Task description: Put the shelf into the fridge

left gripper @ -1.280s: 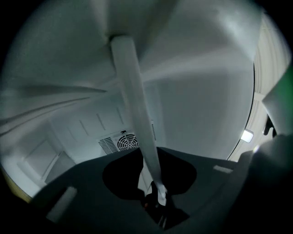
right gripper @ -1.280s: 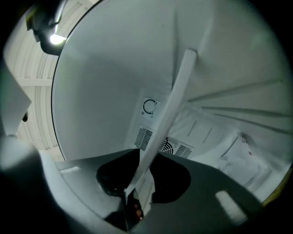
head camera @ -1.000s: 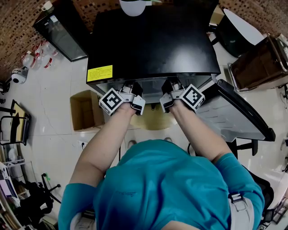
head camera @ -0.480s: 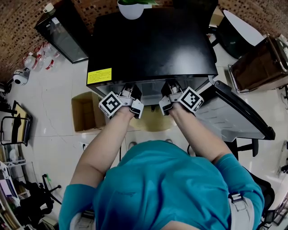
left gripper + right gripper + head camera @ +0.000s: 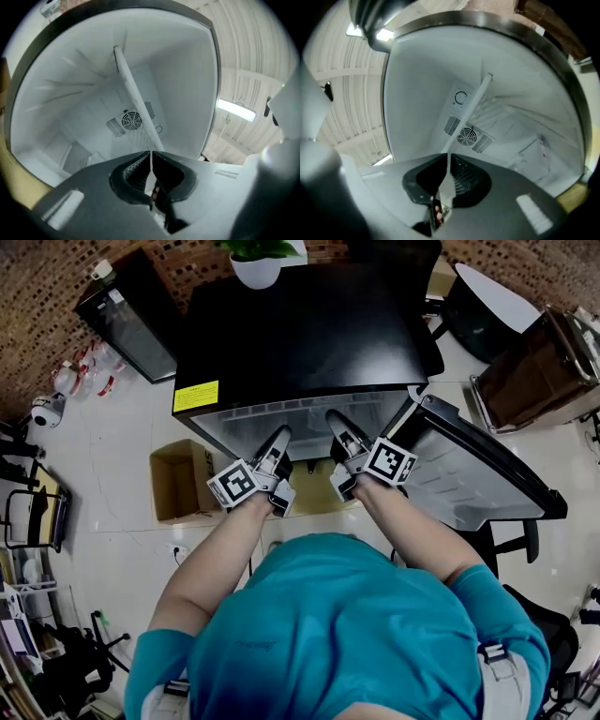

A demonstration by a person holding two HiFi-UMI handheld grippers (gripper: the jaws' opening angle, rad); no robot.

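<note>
White tile floor (image 5: 112,456), brick wall behind. Black fridge (image 5: 309,334) stands with door (image 5: 478,465) open. Left claw (image 5: 151,157) and right claw (image 5: 446,161) each pinch front edge of clear shelf (image 5: 136,101), probably so it slides in level. Shelf reaches into white cavity.

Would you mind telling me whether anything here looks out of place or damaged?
Nothing stands out. The shelf is pinched at its near edge by the left hand-held gripper and the right hand-held gripper, reaching into the open fridge. No spills show. An open cardboard box sits on the floor beside it.
</note>
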